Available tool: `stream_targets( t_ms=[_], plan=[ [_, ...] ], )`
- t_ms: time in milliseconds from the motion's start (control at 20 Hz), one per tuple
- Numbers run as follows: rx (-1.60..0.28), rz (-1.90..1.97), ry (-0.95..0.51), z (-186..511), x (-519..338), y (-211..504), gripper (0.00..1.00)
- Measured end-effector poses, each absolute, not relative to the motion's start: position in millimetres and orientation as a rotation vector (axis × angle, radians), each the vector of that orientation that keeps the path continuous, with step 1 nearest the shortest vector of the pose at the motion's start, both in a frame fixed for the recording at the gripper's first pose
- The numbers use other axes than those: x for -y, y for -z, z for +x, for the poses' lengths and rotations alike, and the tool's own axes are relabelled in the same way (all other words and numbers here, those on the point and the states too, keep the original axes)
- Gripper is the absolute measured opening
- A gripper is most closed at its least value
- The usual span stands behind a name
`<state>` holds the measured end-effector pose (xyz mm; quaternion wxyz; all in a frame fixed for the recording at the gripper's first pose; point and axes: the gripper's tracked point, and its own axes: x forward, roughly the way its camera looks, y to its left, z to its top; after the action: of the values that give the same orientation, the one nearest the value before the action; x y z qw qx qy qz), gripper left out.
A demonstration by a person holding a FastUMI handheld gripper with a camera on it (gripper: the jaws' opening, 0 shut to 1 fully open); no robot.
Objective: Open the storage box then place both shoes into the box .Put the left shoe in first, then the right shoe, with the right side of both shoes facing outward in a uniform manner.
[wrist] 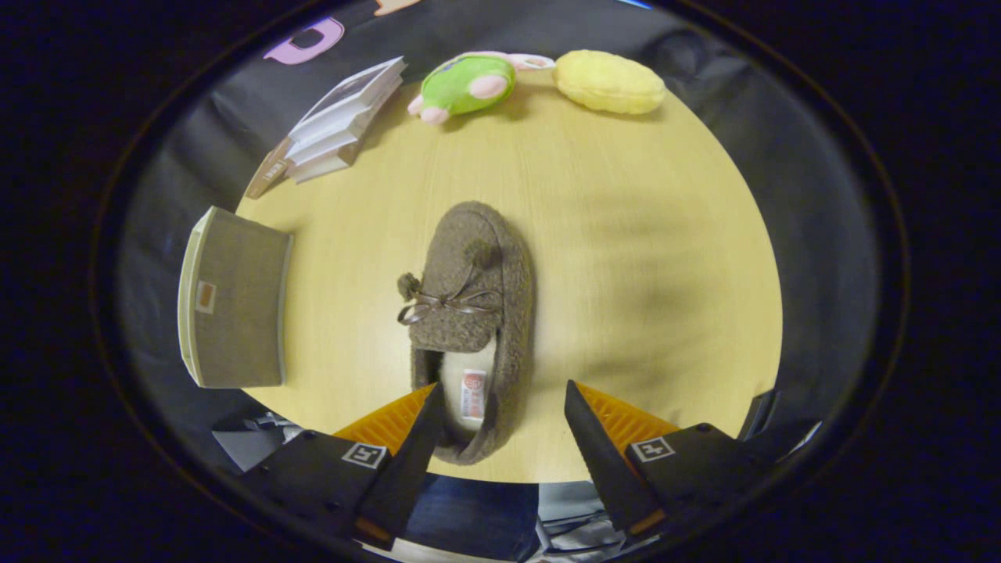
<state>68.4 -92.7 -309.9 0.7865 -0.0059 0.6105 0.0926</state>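
Brown fuzzy shoe [473, 313] lying flat in the middle of the tabletop [626, 234], toe pointing away, heel end sitting right between the fingertips. Little bow and pompoms on top, pale lining with a tag showing at the opening. Gripper [500, 410] spread wide and hovering above the heel, holding nothing; left finger overlapping the heel's edge in the view, right finger off to the side with bare wood under it. Can't tell from here if it's the left or right shoe.

Storage box [235, 301] off to the left of the shoe, well apart from it, at the tabletop's edge. Greyish fabric face with a small label patch, pale rim. Looks closed from this angle, but hard to call for sure.

Best guess on the step: lining up for a grab on the shoe's heel. If the box really is closed, opening it has to come first. Otherwise next move calls for dropping lower and pinching the heel wall.

Further out: stack of books [336, 121] at the far left, green plush toy [465, 84] and yellow plush [610, 80] along the far edge. Light wood surface, black cloth all around.
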Motion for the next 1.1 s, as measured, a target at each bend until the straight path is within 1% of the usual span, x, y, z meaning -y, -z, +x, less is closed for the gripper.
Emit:
stream_targets(
  t_ms=[50, 300, 450, 600, 800, 850, 1100],
  plan=[
    [-1.320, -0.024, -0.199, 70.4, 96.3, 315.9, 0.97],
    [-1.329, -0.079, -0.230, 77.4, 103.0, 332.3, 0.61],
    [-1.352, -0.069, -0.284, 69.5, 96.9, 336.4, 0.40],
    [-1.359, -0.087, -0.294, 67.9, 95.0, 339.6, 0.18],
    [-1.384, -0.022, -0.290, 68.1, 96.7, 340.8, 0.18],
    [-1.398, 0.026, -0.279, 67.8, 95.9, 341.3, 0.08],
    [-1.419, 0.183, -0.261, 63.9, 92.1, 339.9, 0.08]
  ],
)
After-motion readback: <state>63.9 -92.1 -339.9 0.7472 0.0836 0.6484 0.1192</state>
